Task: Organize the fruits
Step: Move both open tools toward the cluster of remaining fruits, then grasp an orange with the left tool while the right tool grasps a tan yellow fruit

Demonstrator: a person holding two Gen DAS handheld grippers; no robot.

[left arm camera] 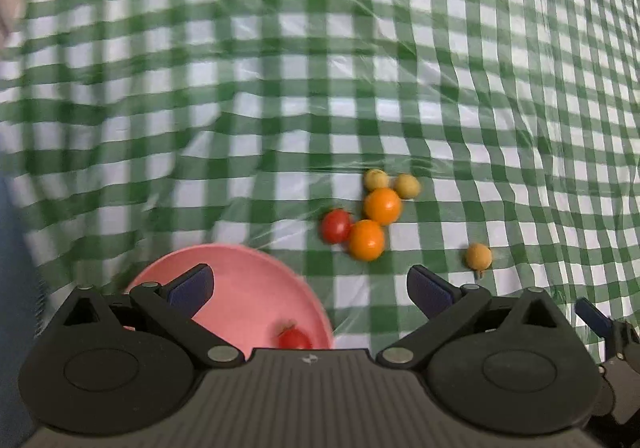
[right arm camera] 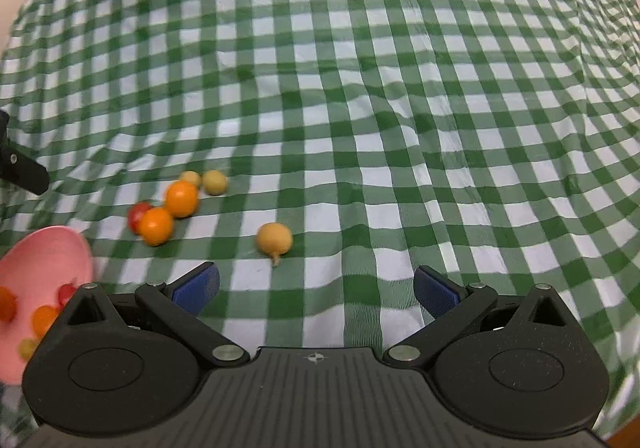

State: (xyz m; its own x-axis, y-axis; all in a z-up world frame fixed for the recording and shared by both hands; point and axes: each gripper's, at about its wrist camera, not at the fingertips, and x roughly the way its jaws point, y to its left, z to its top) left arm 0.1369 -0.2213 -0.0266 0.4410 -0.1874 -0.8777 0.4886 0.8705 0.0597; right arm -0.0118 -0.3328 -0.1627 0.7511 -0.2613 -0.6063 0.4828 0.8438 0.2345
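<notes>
I see both grippers with fingers spread wide and nothing between them.

Left gripper [left arm camera: 310, 288]: nearest to it, under and just behind its left finger [left arm camera: 192, 284], lies one pink plate [left arm camera: 248, 288]. One red tomato [left arm camera: 294, 340] rests on the plate's near side, partly hidden by the gripper body. The right wrist view shows more small red, orange and yellow pieces on the plate; they are blurred and I cannot count them.

Ahead of the left gripper's finger gap, slightly toward its right finger [left arm camera: 430, 290], five fruits form one cluster on the green checked cloth [left arm camera: 280, 87]:
- one red tomato [left arm camera: 336, 226], nearest-left;
- two orange fruits: the near one [left arm camera: 366, 240] touches the tomato, the far one [left arm camera: 382, 205] touches the near one;
- two pale yellow fruits [left arm camera: 376, 179] [left arm camera: 407, 186], side by side at the far edge.
The cluster's long axis runs from near-left to far-right.

Right gripper [right arm camera: 316, 290]: one tan fruit [right arm camera: 274, 239] lies alone just ahead of the gap, nearer its left finger [right arm camera: 198, 286] than its right finger [right arm camera: 436, 292]. Its short stem points back toward the gripper. The cluster sits farther out, left of the left finger.
</notes>
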